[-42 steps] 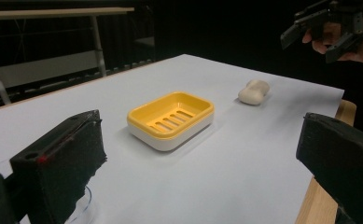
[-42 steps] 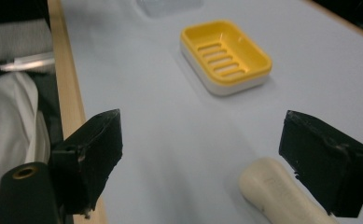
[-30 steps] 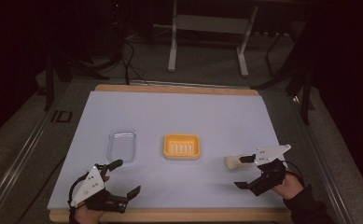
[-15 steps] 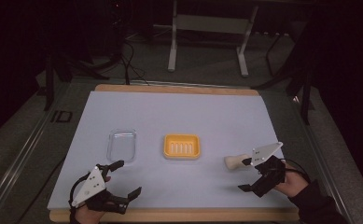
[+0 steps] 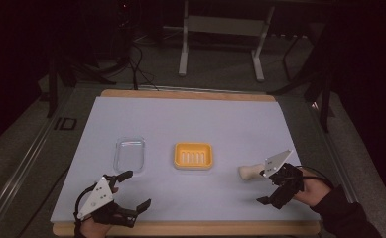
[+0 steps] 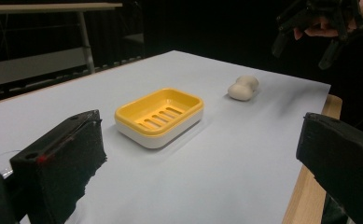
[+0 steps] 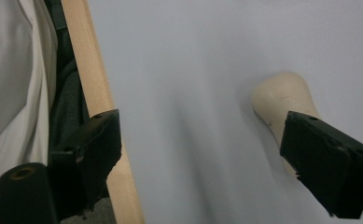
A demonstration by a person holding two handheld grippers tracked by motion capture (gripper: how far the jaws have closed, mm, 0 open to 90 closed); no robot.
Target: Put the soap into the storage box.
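Nearest me, my left gripper (image 5: 131, 191) rests at the table's (image 5: 190, 119) front-left edge, jaws spread wide. My right gripper (image 5: 266, 186) hangs front-right, jaws also wide, one just beside the cream soap bar (image 5: 250, 172). Farther in stands the yellow soap dish (image 5: 194, 155), then a clear lid (image 5: 129, 153) to its left.
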